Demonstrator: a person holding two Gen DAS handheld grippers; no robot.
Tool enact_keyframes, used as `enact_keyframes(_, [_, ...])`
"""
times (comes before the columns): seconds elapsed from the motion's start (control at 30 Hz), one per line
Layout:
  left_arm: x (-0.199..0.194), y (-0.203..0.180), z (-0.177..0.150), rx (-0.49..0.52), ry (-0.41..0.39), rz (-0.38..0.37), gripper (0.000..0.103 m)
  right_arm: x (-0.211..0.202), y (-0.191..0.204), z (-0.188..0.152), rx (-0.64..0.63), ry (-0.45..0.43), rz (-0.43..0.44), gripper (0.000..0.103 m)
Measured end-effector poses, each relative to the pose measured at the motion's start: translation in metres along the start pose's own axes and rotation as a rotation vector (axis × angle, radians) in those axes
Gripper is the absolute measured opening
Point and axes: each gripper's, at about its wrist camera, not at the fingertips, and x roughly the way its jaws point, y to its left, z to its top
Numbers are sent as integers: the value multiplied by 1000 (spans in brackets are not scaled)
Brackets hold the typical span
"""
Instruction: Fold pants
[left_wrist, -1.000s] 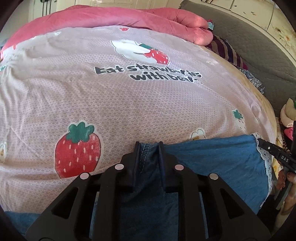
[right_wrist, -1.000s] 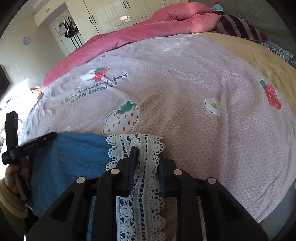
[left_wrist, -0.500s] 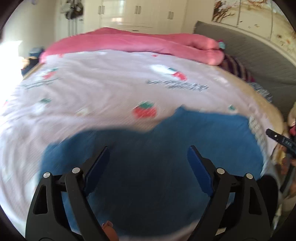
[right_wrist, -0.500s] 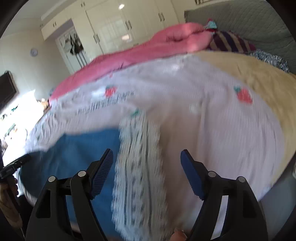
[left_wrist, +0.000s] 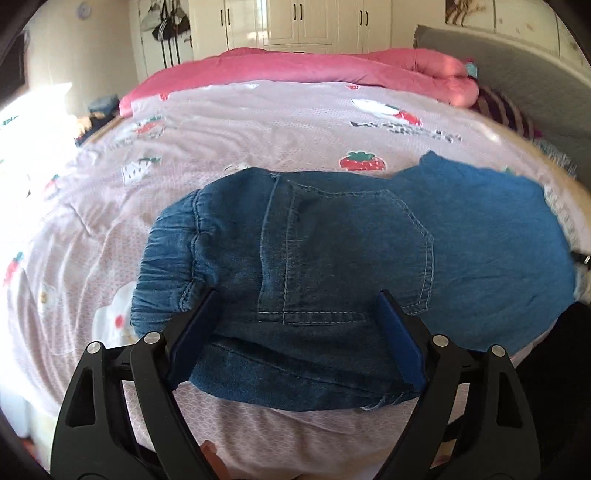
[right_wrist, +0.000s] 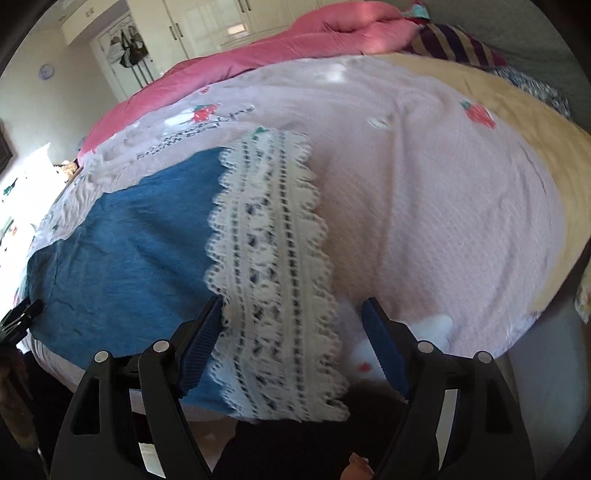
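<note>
A: Left gripper (left_wrist: 295, 325)?
B: Fingers spread, holding nothing. Pants (left_wrist: 332, 266) lying on bed (left_wrist: 258, 122).
A: Right gripper (right_wrist: 291, 328)?
B: Jaws opening over blurred lace hem (right_wrist: 273, 258), not pinching it.

A bed with a pale pink strawberry-print sheet (left_wrist: 258, 122) carries folded blue denim pants (left_wrist: 332, 251) with a white lace hem (right_wrist: 273, 258) and a rolled pink quilt (left_wrist: 332, 70).

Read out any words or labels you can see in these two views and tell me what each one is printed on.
Dark lettering on the pink strawberry bedsheet, right of centre in the left wrist view: too blurred to read.
The same lettering in the right wrist view: too blurred and warped to read.
Denim pants and their lace trim: no text shows.
Nothing else carries readable writing.
</note>
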Motion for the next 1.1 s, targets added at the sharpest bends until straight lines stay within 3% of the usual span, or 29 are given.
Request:
enact_keyframes(0.27, [-2,-4,1,8,14,2,76,3,6,-1,-11,11,-27,80])
enact_keyframes(0.47, [-29,-19,7,7,-2,10,85,-11,2,-2,25,-14,44,81])
enact_keyframes(0.77, [-71,-55,22,15,-74,-53,89,-45,9,3,-3,-80,78,82])
enact_keyframes(1.1, [-84,-89,26,51,-86,-111,92,-73,20,3,-47,-132,104,93])
